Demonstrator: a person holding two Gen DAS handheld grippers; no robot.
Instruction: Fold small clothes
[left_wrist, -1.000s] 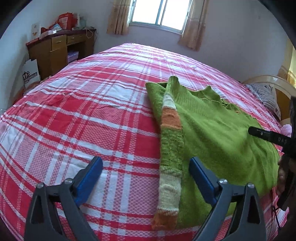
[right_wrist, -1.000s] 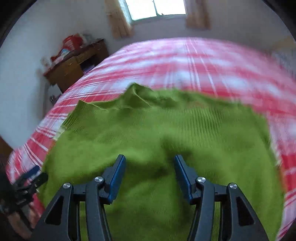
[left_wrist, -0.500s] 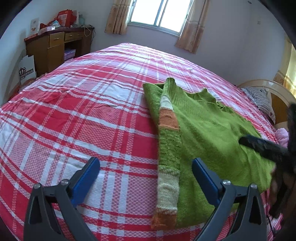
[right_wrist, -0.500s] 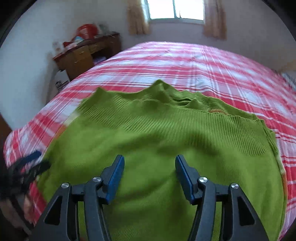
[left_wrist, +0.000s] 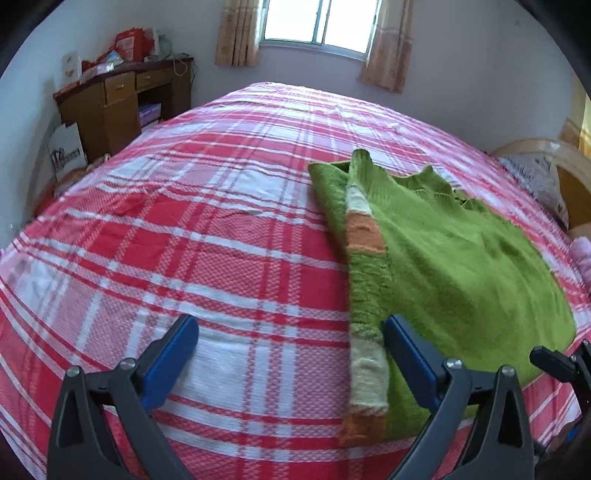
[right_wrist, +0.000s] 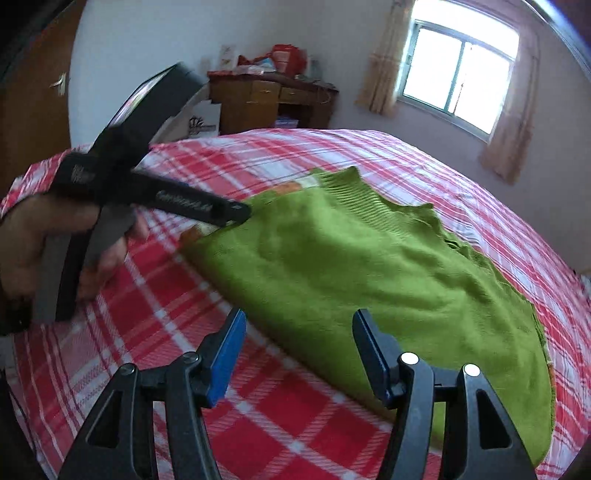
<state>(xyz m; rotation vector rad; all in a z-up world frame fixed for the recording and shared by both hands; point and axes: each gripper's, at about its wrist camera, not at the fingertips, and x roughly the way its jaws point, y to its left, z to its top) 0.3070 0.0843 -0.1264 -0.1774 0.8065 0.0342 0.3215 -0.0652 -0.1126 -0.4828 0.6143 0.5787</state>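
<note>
The right gripper (right_wrist: 297, 354) hangs over the near edge of the green sweater (right_wrist: 369, 273), its blue pads (right_wrist: 225, 358) partway apart and opening; the hem edge lies under the gap, but neither pad presses on the knit and nothing is held; the left gripper (left_wrist: 290, 363) stands wide apart above the red plaid bed (left_wrist: 207, 258), holding nothing, its right pad (left_wrist: 410, 360) over the sweater's striped sleeve (left_wrist: 365, 295) and its left pad over bare sheet; in the right wrist view the left gripper's dark body shows just beside the sweater's far corner, with a hand (right_wrist: 33, 247) around its handle; the sweater lies flat on the bed, partly folded, the orange-and-cream sleeve laid along its left edge; beyond it the bed runs back to a wooden desk (left_wrist: 122, 107) against the wall and a curtained window (left_wrist: 317, 22).
</note>
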